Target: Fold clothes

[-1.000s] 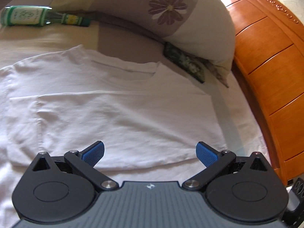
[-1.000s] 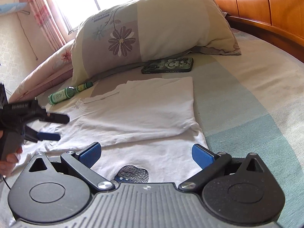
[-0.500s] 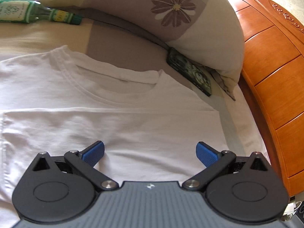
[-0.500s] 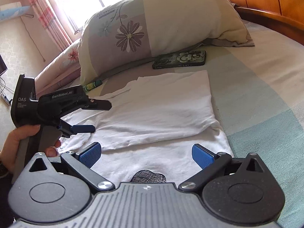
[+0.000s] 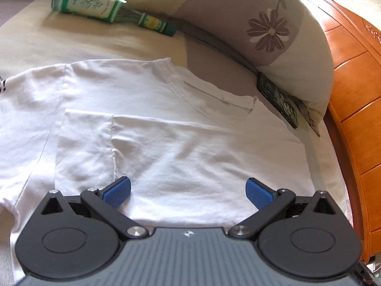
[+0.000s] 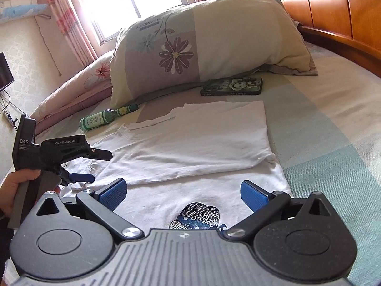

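A white T-shirt lies flat on the bed, its right side and sleeve folded in over the body; it also shows in the right wrist view, with a dark printed figure near its lower part. My left gripper is open and empty, just above the folded panel near the shirt's left sleeve; it also shows in the right wrist view, held in a hand. My right gripper is open and empty, low over the shirt's lower part.
A green glass bottle lies on the bed beyond the collar. A flowered pillow leans at the head, with a dark phone lying beside it. An orange wooden headboard borders the bed.
My left gripper has swung left and back, so the left sleeve and bottle show more. My right gripper has moved a little back; the printed figure shows more.
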Action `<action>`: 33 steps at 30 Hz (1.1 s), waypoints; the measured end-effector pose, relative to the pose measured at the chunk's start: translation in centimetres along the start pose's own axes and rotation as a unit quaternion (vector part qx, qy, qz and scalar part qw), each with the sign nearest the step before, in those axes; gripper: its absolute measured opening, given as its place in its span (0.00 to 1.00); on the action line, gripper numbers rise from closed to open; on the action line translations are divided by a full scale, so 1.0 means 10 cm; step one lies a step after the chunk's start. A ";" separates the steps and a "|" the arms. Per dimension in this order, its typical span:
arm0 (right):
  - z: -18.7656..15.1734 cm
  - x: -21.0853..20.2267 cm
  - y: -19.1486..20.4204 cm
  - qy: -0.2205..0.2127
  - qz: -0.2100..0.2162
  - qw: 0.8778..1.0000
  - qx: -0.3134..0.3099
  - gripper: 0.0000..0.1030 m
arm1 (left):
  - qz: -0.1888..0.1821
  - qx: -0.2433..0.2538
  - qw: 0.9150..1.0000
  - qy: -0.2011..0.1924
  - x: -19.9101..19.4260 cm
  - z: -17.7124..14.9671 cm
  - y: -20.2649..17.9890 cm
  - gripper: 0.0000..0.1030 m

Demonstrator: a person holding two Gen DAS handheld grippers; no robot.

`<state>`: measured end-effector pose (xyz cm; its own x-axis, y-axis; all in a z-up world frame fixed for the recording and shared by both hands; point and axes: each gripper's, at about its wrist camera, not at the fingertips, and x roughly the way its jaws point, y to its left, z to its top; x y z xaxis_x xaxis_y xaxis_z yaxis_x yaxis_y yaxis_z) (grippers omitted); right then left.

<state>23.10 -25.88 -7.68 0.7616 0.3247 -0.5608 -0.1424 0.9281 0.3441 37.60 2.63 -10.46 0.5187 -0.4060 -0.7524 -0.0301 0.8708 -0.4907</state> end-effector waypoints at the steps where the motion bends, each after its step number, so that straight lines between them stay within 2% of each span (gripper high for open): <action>1: -0.02 -0.05 0.02 -0.003 -0.001 1.000 -0.001 1.00 | -0.004 0.009 1.000 -0.002 -0.08 0.00 -0.03 0.99; 2: -0.05 -0.10 0.04 -0.005 -0.002 1.000 -0.002 1.00 | -0.009 0.020 1.000 -0.004 -0.17 -0.01 -0.07 0.99; 6: -0.22 -0.24 0.16 0.002 -0.005 1.000 0.002 1.00 | 0.009 0.100 0.995 -0.021 -0.57 -0.07 -0.30 0.99; 9: -0.41 -0.31 0.30 0.012 0.007 1.000 0.012 1.00 | 0.030 0.160 0.986 -0.030 -0.85 -0.22 -0.44 0.99; 14: -0.70 -0.40 0.65 0.025 0.031 0.999 0.004 1.00 | 0.072 0.227 0.971 -0.008 -0.97 -0.67 -0.49 0.99; 16: -0.81 -0.44 0.74 0.029 0.043 0.999 0.007 1.00 | 0.076 0.229 0.970 0.000 -0.96 -0.88 -0.43 0.99; 21: -1.06 -0.55 0.80 0.041 0.062 0.997 0.029 1.00 | 0.050 0.156 0.986 0.025 -0.83 -1.28 -0.11 0.99; 22: -1.10 -0.57 0.78 0.043 0.062 0.997 0.033 1.00 | 0.048 0.152 0.987 0.018 -0.84 -1.36 -0.06 0.99; 24: -1.15 -0.59 0.75 0.043 0.055 0.997 0.040 1.00 | 0.045 0.152 0.987 -0.001 -0.88 -1.53 0.01 0.99; 29: -1.14 -0.67 0.59 0.034 0.051 0.996 0.072 1.00 | 0.064 0.172 0.983 0.020 -1.09 -1.79 0.05 0.99; 31: -1.13 -0.69 0.55 0.029 0.048 0.995 0.080 1.00 | 0.070 0.168 0.983 0.021 -1.19 -1.86 0.08 0.99; 33: -1.11 -0.70 0.52 0.025 0.046 0.995 0.086 1.00 | 0.061 0.159 0.985 0.015 -1.24 -1.90 0.12 0.99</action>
<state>10.02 -21.31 -10.40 0.7179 0.4198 -0.5553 -0.0972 0.8504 0.5171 14.86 3.41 -10.07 0.5024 -0.2968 -0.8121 0.1817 0.9545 -0.2364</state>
